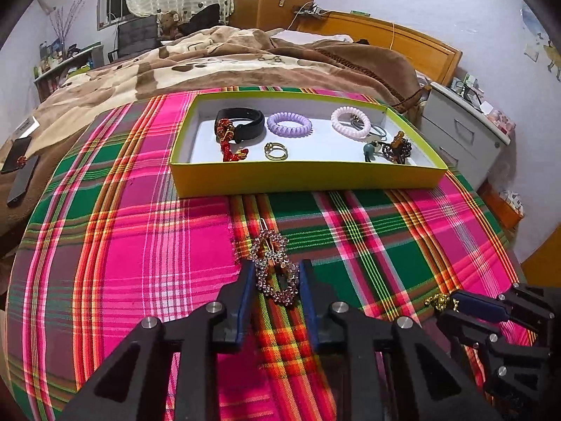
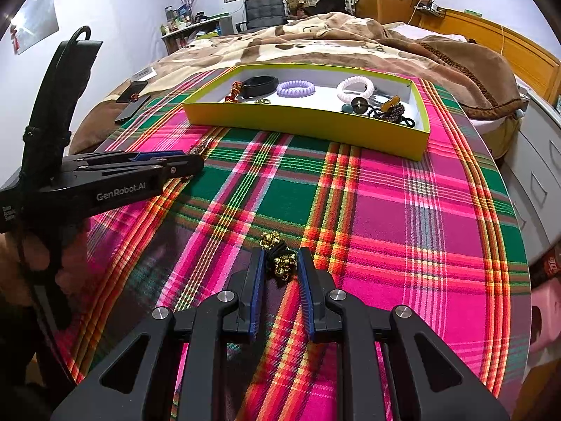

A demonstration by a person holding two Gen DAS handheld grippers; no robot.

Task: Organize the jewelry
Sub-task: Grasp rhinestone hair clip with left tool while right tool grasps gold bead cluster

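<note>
On the tabletop, covered by a pink-and-green plaid cloth (image 1: pixel 140 245), the left gripper (image 1: pixel 275 273) points down at a rhinestone hair clip (image 1: pixel 275 270) lying on the cloth; the clip sits between its blue pads, which stand close on either side, though whether they press on it cannot be told. Only the left wrist view shows this clip in full; in the right wrist view the left gripper (image 2: pixel 189 170) appears from the side at the left, hiding most of it. The right wrist view shows the right gripper (image 2: pixel 280 263) with its jaws narrow around a black hair tie with gold beads (image 2: pixel 278 263), the pads apparently touching it on both sides. In the left wrist view that gripper enters at the near right edge, with only a gold glint at its tip. Farther off stands the yellow box (image 1: pixel 305 179), holding a black band (image 1: pixel 242 122), a purple coil tie (image 1: pixel 289 123), a white coil tie (image 1: pixel 350 122), a gold ring (image 1: pixel 276 151) and dark beads (image 1: pixel 396 149). A bed with a brown blanket (image 1: pixel 228 56) lies beyond.
</note>
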